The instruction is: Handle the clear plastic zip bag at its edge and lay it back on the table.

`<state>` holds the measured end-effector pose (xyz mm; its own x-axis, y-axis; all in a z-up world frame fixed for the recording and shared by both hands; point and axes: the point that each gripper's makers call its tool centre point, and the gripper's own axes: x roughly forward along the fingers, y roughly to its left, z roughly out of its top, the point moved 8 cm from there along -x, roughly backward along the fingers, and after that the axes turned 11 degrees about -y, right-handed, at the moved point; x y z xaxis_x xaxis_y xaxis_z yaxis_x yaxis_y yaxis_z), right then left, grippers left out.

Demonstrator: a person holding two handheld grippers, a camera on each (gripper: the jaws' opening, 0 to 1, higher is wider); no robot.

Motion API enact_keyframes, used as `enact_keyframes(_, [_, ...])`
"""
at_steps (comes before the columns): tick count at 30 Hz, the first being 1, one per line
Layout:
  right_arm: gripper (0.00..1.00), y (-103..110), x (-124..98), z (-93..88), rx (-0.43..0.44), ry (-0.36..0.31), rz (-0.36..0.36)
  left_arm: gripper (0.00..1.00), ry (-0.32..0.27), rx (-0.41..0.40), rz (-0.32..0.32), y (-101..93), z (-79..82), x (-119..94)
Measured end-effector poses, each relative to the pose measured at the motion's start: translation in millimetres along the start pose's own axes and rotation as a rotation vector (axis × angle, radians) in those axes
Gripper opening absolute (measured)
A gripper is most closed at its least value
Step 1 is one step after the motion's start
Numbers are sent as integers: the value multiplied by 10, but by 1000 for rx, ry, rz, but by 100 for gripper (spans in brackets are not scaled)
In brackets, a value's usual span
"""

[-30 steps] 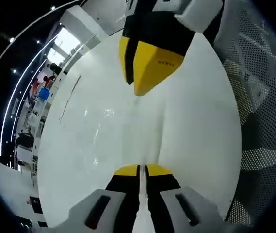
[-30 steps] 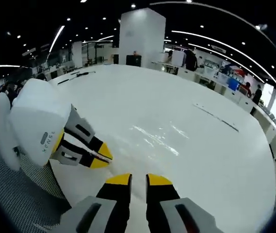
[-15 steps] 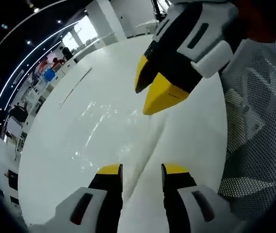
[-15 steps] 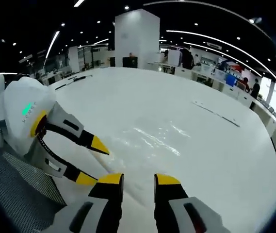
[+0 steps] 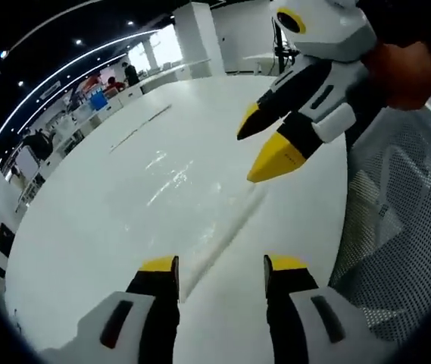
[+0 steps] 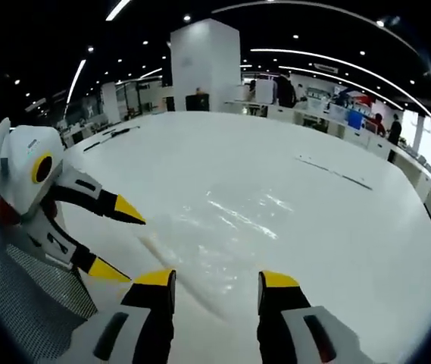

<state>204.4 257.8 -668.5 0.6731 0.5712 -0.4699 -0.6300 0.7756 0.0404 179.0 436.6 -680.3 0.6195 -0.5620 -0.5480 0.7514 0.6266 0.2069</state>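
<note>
The clear plastic zip bag (image 5: 177, 186) lies flat on the white table (image 5: 86, 227), glinting faintly. Its zip edge (image 5: 223, 235) runs as a pale ridge between the jaws of my left gripper (image 5: 223, 265), which stands open with nothing in it. My right gripper (image 5: 259, 148) reaches in from the upper right, open and just above the far end of that edge. In the right gripper view the bag (image 6: 230, 220) lies ahead of my open right gripper (image 6: 217, 278), and its zip edge (image 6: 173, 269) slants between the jaws. The left gripper (image 6: 118, 241) hangs open at the left.
A mesh chair back (image 5: 397, 227) stands against the table's near edge, also seen low on the left (image 6: 33, 303). A thin dark strip (image 6: 336, 176) lies farther out on the table. A white pillar (image 6: 204, 61) and desks with people stand beyond.
Both grippers have opened and let go of the bag's zip edge. They have drawn back a little, and the bag now rests flat on the table.
</note>
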Motion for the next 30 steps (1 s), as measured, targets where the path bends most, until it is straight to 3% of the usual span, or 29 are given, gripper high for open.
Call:
enact_keyframes(5, [54, -59, -72, -30, 25, -19, -16, 52, -17, -87, 40, 156, -122, -110])
enact_keyframes(10, [56, -61, -129, -55, 35, -30, -26, 63, -40, -145, 107, 234, -157, -214])
enact_keyframes(14, [61, -78, -152, -54, 51, -45, -30, 64, -65, -203, 132, 251, -158, -317])
enact_keyframes(18, [77, -121, -182, -16, 68, -66, -56, 67, -73, -228, 136, 281, -183, -384])
enact_keyframes(21, [79, -120, -201, 3, 82, -83, -54, 74, -90, -283, 131, 285, -141, -424])
enact_keyframes(23, [80, -109, -190, -28, 73, -79, -47, 78, -87, -270, 118, 277, -151, -425])
enact_keyframes(30, [86, -121, -261, -34, 67, -86, -58, 80, -101, -280, 126, 272, -119, -498])
